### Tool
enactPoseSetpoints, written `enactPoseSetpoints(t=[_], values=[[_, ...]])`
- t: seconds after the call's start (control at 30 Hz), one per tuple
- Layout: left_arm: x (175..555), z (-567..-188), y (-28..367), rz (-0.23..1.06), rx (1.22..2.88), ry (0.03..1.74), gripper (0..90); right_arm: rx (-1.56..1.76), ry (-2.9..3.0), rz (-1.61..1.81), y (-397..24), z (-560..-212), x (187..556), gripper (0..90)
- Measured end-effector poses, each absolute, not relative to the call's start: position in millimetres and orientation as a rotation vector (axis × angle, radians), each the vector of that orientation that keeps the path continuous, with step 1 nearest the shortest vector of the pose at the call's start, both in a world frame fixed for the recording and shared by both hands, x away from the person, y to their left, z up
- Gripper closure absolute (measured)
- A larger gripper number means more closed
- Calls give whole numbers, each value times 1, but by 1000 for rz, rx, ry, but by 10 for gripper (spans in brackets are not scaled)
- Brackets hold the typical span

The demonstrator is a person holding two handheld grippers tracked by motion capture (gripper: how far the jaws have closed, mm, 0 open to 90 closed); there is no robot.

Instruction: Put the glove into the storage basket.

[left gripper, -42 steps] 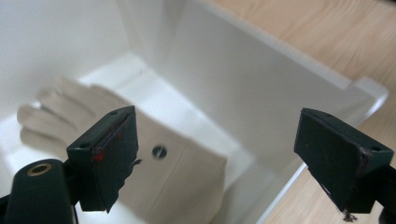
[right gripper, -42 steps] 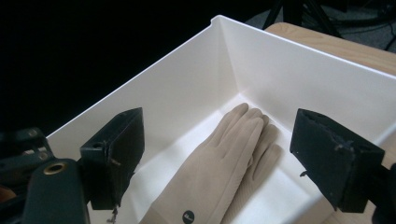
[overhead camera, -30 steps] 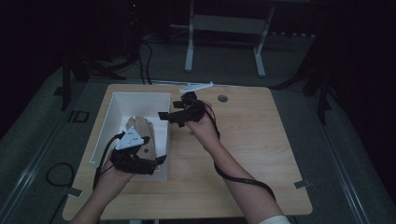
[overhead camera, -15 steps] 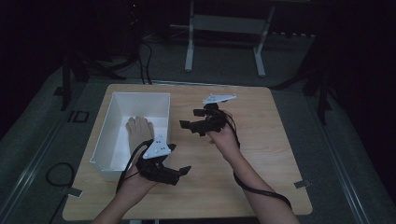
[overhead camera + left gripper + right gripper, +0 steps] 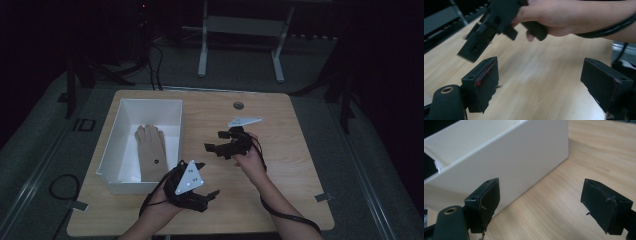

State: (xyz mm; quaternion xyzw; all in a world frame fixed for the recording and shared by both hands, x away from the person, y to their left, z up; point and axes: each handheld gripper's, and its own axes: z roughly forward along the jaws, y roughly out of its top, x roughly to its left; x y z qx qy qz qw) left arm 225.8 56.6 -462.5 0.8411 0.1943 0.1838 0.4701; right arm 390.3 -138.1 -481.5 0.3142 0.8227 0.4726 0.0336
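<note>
Tan fabric glove (image 5: 151, 152) lies flat, fingers spread toward the far wall, inside the white rectangular box (image 5: 118, 129) on the light wooden table (image 5: 295, 145); it looks deposited there. The left gripper (image 5: 202, 186), by the box's near corner, and the right gripper (image 5: 216, 146), over bare wood, both gape wide with nothing between the jaws, seemingly clear of the glove.

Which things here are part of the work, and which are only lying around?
Part of the work:
- glove
- white box
- left hand-held gripper, open
- right hand-held gripper, open

Lying around:
- round hole cover in the table
- cable on the floor
</note>
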Motion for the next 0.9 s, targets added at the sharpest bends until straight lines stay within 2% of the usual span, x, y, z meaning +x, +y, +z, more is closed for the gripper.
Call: enactPoseSetpoints(t=[0.13,0.9], values=[[226,-471,48,405,2103,453,155,969,2553,1429,-146,-494,384,158],[235,-531,24,159,2112,496,156,1053,2560,1338,-194,-543,372,150]])
